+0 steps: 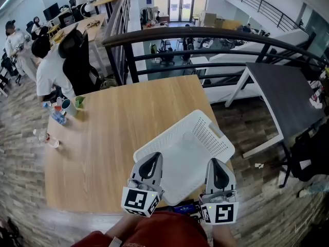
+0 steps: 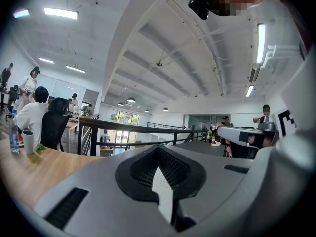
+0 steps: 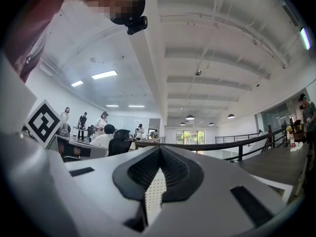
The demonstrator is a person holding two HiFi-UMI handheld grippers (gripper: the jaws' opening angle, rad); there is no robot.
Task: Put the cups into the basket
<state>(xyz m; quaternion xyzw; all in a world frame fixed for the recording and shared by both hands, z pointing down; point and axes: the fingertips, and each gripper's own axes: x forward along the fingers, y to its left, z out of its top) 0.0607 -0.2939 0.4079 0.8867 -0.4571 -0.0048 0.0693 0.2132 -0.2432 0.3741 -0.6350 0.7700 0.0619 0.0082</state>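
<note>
A white perforated basket [image 1: 198, 133] lies on the wooden table [image 1: 113, 138], close to its near right corner. The cups stand far off at the table's left edge: a white cup [image 1: 67, 107] and a green cup [image 1: 79, 102]. The white cup [image 2: 27, 141] also shows at the left of the left gripper view. My left gripper [image 1: 152, 157] hovers over the basket's near left side, jaws shut and empty. My right gripper [image 1: 218, 163] hangs over the near right side, also shut on nothing. In both gripper views a sliver of the basket [image 3: 154, 191] shows under the closed jaws.
A blue bottle [image 1: 58, 117] stands by the cups and a clear plastic bottle [image 1: 45, 137] lies near the left edge. A black railing [image 1: 205, 35] runs behind the table. A grey table [image 1: 288, 96] stands to the right. A person [image 1: 49, 68] sits at the far left.
</note>
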